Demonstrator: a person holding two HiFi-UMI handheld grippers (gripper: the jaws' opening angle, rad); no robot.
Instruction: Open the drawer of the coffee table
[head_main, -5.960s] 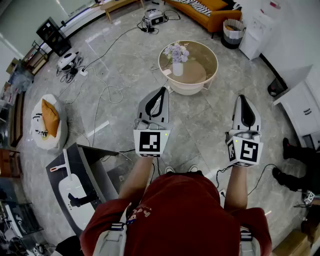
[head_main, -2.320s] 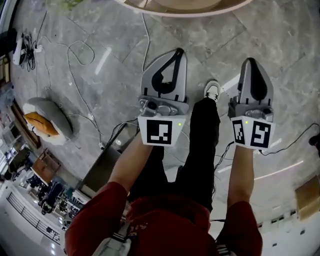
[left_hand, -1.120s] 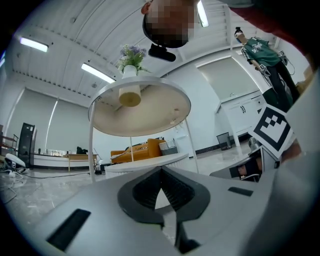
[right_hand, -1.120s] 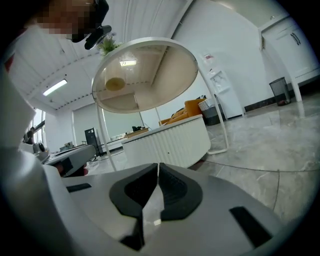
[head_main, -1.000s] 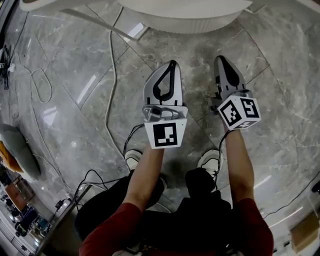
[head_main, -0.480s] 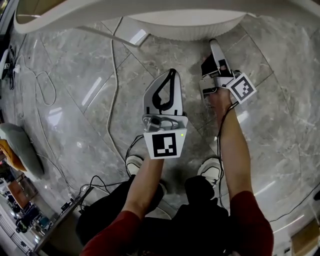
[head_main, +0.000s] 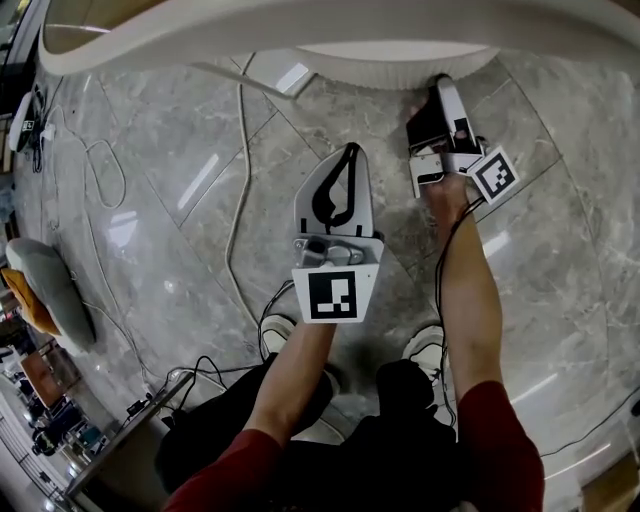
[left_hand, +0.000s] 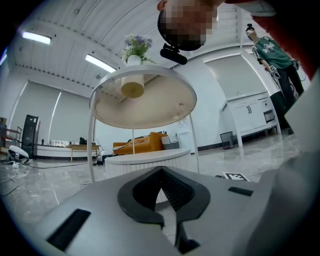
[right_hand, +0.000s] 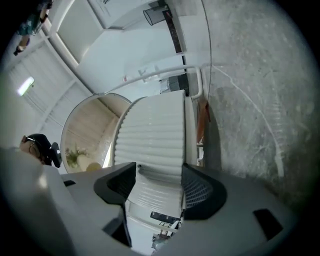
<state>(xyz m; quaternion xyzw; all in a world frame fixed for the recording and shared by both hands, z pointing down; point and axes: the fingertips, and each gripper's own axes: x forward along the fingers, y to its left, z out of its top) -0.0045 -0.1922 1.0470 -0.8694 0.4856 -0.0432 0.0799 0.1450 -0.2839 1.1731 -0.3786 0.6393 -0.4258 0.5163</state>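
1. The right gripper (head_main: 440, 95) is right up against the coffee table's ribbed base (right_hand: 152, 140), the white drum under the round tabletop (head_main: 300, 30). The drawer presumably sits in that drum, and nothing looks pulled out yet.
2. Its jaws have just been opening and now stand spread wide. The ribbed wall fills the gap ahead of them, but the pads press on nothing.
3. The left gripper (head_main: 347, 160) hangs well back from the ribbed base, over the marble floor (head_main: 150, 200), with its jaws pressed together and empty.
4. First worry: I can't pick out a clear handle on the ribbed base. Closing on bare ribs would likely let the pads slide off the curved wall.
5. Second worry: the right gripper lies rolled on its side. A slanted bite could skew the pull and jam the drawer.
6. Third worry: a hard tug might drag the whole table across that smooth floor, and the vase of flowers (left_hand: 134, 60) above the ribbed base could tip.
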